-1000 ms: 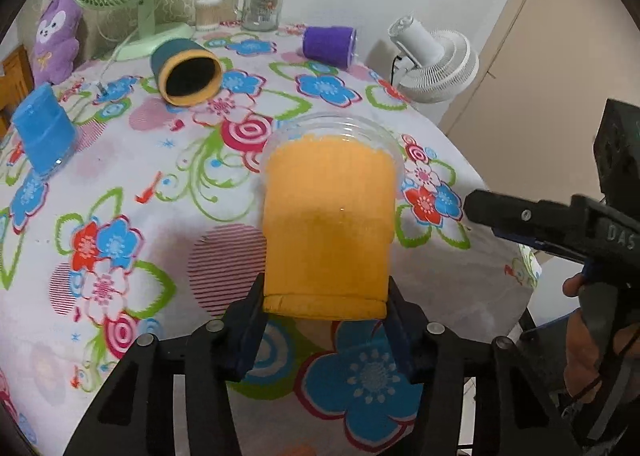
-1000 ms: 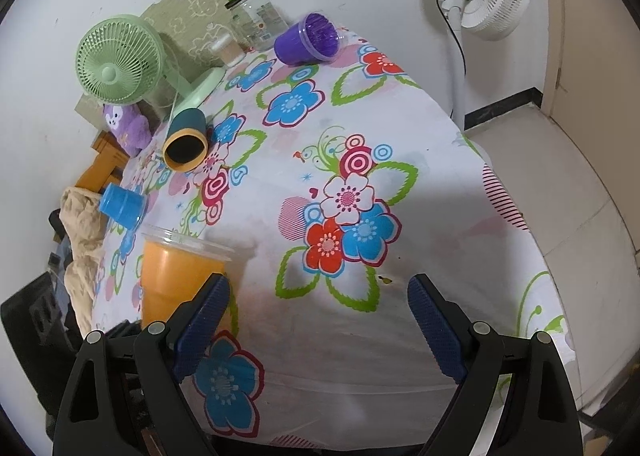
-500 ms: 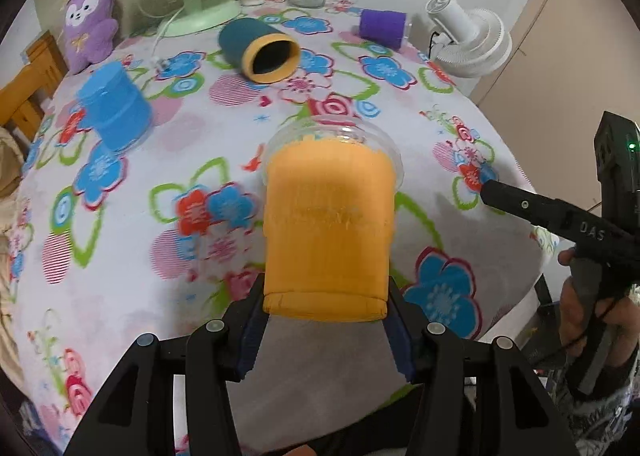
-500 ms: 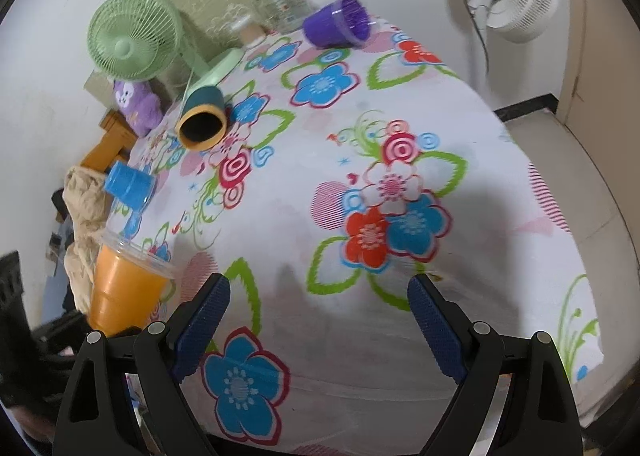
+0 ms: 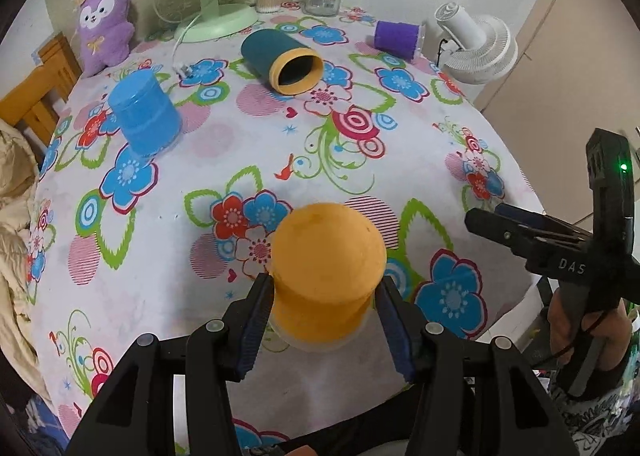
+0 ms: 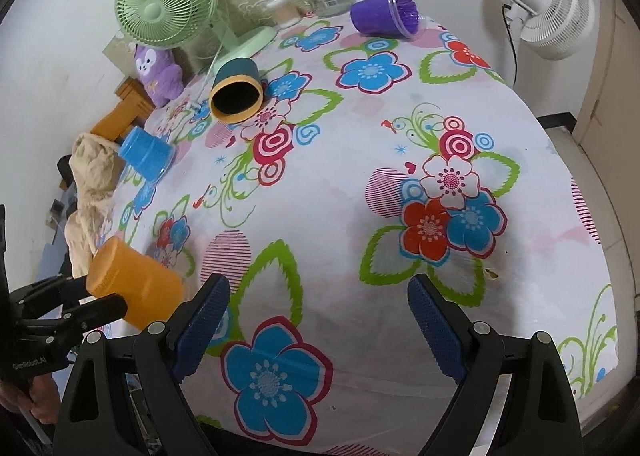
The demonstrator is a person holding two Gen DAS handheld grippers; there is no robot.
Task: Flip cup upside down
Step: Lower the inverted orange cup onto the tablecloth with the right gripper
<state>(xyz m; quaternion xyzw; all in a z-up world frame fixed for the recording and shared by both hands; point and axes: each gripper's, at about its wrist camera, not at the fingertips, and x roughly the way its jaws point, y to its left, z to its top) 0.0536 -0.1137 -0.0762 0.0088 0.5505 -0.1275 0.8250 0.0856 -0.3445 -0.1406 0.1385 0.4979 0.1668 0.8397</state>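
The orange cup [image 5: 326, 276] is tipped over now: its closed base faces the left wrist camera, where a second ago we looked along its side to the clear rim. The left hand-held gripper [image 5: 323, 326] is clamped on it, pads pressed to both sides, holding it above the near edge of the table [image 5: 240, 160]. From the right wrist view the orange cup [image 6: 134, 283] lies tilted, base up and to the left, mouth toward the floral cloth. The right hand-held gripper [image 6: 316, 326] hangs spread wide with nothing between its pads, off to the right of the cup, as before. Farther out, the blue cup [image 5: 144, 118] stands inverted, the teal cup [image 5: 282, 62] lies on its side, and the purple cup [image 5: 396, 39] lies near the far edge.
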